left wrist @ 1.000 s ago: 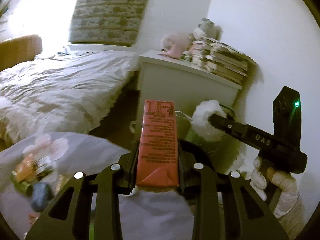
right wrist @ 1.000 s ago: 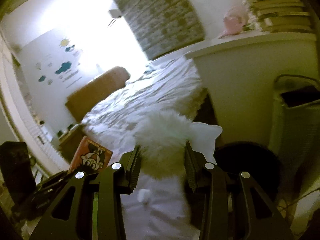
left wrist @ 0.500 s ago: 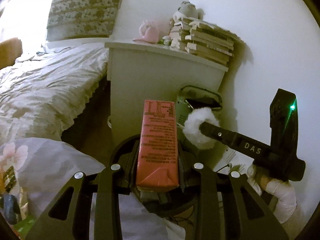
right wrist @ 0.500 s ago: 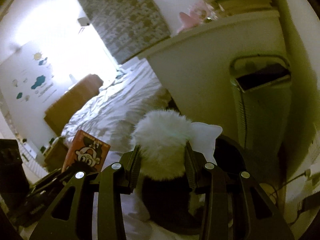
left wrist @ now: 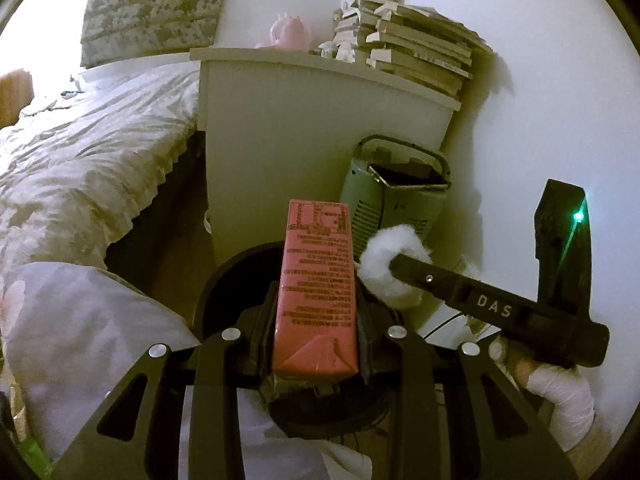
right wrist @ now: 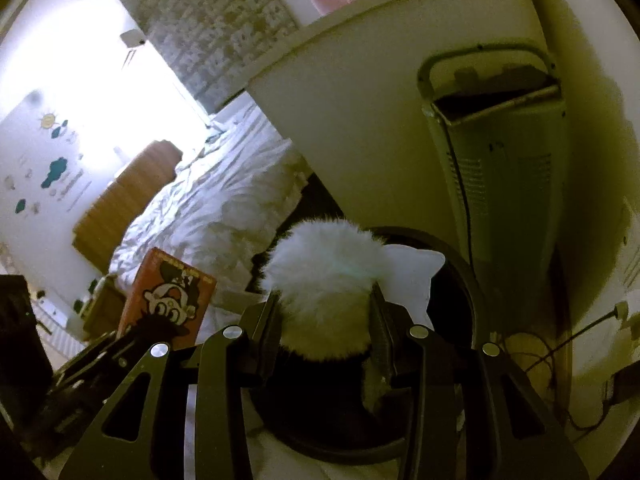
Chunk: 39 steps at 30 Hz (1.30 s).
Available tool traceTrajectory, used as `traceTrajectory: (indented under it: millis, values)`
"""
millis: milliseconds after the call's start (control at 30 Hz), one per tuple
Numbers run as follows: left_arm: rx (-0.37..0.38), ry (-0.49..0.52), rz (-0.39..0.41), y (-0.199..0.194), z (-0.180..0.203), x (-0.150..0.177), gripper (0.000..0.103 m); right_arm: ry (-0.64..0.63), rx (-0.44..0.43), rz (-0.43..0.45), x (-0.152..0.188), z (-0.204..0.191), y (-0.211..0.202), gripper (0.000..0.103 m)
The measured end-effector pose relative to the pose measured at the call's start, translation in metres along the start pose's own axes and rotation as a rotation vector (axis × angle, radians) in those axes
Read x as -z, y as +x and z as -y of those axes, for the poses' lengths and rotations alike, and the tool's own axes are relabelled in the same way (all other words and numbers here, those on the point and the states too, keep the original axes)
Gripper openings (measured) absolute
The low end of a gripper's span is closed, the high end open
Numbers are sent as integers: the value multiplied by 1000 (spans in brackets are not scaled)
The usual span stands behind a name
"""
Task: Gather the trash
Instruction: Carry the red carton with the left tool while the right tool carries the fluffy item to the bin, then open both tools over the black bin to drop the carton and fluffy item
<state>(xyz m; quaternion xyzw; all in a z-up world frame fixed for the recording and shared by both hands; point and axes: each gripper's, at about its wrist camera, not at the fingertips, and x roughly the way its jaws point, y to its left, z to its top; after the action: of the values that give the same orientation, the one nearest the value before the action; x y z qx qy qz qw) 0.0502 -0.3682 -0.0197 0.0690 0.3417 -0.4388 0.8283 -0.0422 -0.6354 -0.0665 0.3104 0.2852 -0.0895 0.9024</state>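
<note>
My left gripper (left wrist: 316, 340) is shut on a red drink carton (left wrist: 316, 288) and holds it upright over the round black bin (left wrist: 216, 292) on the floor. My right gripper (right wrist: 324, 320) is shut on a white fluffy wad (right wrist: 320, 280) with a white tag, held above the same black bin (right wrist: 460, 280). The carton also shows in the right wrist view (right wrist: 168, 300) at the left. The right gripper with the wad (left wrist: 384, 264) shows in the left wrist view just right of the carton.
A white nightstand (left wrist: 300, 120) stands behind the bin with stacked books (left wrist: 412, 52) and a pink toy (left wrist: 288, 32). A pale green appliance (left wrist: 392, 200) stands beside it against the wall. The bed (left wrist: 80, 152) lies left. Cables (right wrist: 560, 360) lie on the floor at right.
Both grippers have moved forward and down toward the nightstand. The black bin has come into view under them. Both still hold their items.
</note>
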Motion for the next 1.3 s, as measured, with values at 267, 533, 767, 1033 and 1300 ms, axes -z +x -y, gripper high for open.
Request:
traceTrajectory:
  millis: [267, 533, 767, 1033, 1300]
  values:
    - [-3, 2, -27, 13, 0, 2, 32, 16, 17, -33, 10, 4, 9, 40]
    - [-3, 1, -39, 20, 2, 2, 32, 25, 29, -60, 16, 6, 16, 40]
    - [-8, -2, -43, 22, 3, 1, 34, 45, 34, -78, 16, 9, 22, 51]
    - [-22, -15, -21, 13, 2, 2, 59, 44, 39, -61, 15, 6, 17, 66]
    - [-43, -39, 1, -9, -9, 5, 60, 5, 16, -62, 17, -14, 13, 66]
